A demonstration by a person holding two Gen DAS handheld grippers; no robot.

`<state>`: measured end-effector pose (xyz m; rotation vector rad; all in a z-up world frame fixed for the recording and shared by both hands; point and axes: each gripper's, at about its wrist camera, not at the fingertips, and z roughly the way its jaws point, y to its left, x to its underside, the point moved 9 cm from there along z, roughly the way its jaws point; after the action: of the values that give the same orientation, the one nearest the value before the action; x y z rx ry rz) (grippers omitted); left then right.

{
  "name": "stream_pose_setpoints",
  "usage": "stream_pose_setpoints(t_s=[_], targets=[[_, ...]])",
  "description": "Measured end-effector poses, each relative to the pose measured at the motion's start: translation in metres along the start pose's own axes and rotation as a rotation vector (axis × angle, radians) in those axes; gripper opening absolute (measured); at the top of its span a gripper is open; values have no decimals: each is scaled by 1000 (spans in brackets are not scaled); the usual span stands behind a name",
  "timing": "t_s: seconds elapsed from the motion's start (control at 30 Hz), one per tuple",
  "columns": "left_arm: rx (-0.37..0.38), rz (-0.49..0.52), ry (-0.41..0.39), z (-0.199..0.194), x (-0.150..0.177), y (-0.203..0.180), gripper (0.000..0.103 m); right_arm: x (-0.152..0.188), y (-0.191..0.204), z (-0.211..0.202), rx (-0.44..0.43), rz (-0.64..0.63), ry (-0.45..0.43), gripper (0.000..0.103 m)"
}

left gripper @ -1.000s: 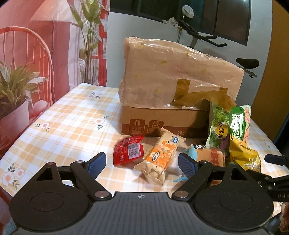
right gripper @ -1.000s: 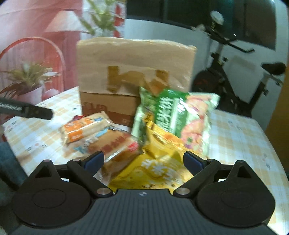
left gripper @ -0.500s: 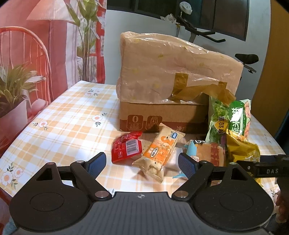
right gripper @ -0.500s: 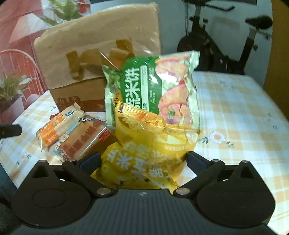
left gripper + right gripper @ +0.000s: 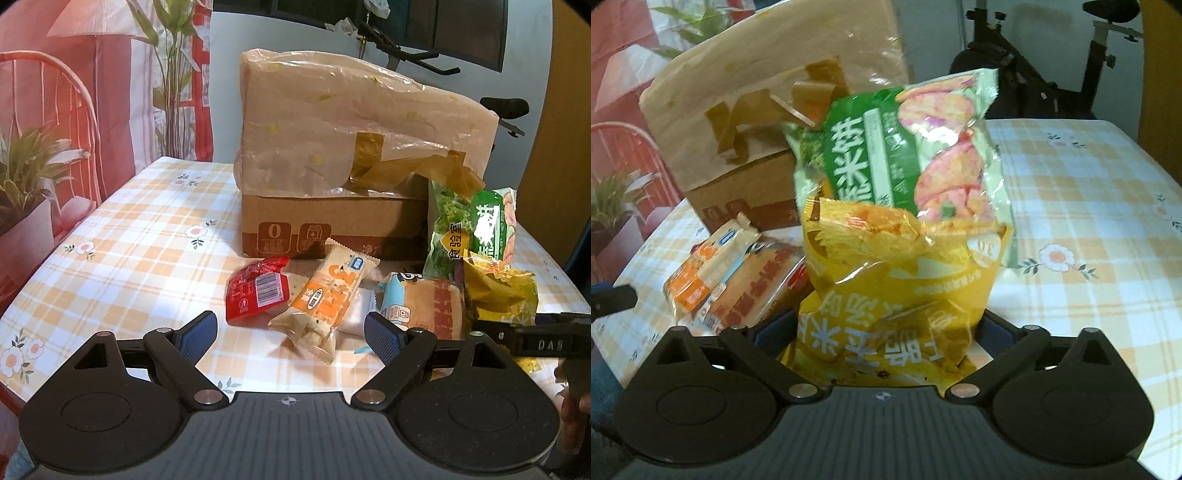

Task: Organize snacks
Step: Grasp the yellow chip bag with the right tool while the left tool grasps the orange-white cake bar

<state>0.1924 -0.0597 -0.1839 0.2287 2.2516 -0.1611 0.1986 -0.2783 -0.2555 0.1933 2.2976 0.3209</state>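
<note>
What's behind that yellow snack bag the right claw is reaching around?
Right behind the yellow bag stands a green rice-cracker bag, leaning against the plastic-wrapped cardboard box. The yellow bag hides the green bag's bottom edge.

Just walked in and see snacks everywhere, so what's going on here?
A person is sorting snacks on a checked tablecloth beside a plastic-covered cardboard box. The right hand-held gripper has its fingers on either side of a crinkly yellow snack bag, which stands in front of a green rice-cracker bag. The left hand-held gripper is open and holds nothing, hovering near a red sachet and an orange biscuit packet.
</note>
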Motion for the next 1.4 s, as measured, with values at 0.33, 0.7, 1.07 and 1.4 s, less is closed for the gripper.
stream_pose_setpoints(t_s=[0.33,0.7,1.07,1.4], targets=[[19,21,24,7,5,-5,87,13,15,-19,-1,-122,-109,89],[26,134,26,39,-24,-17,70,16,13,-21,-15,-108,-145,89],[37,226,123,90,-20,-39,47,17,9,-18,-35,-83,-147,89],[38,121,43,58,-18,-24,41,17,10,-20,-37,-80,-158,88]])
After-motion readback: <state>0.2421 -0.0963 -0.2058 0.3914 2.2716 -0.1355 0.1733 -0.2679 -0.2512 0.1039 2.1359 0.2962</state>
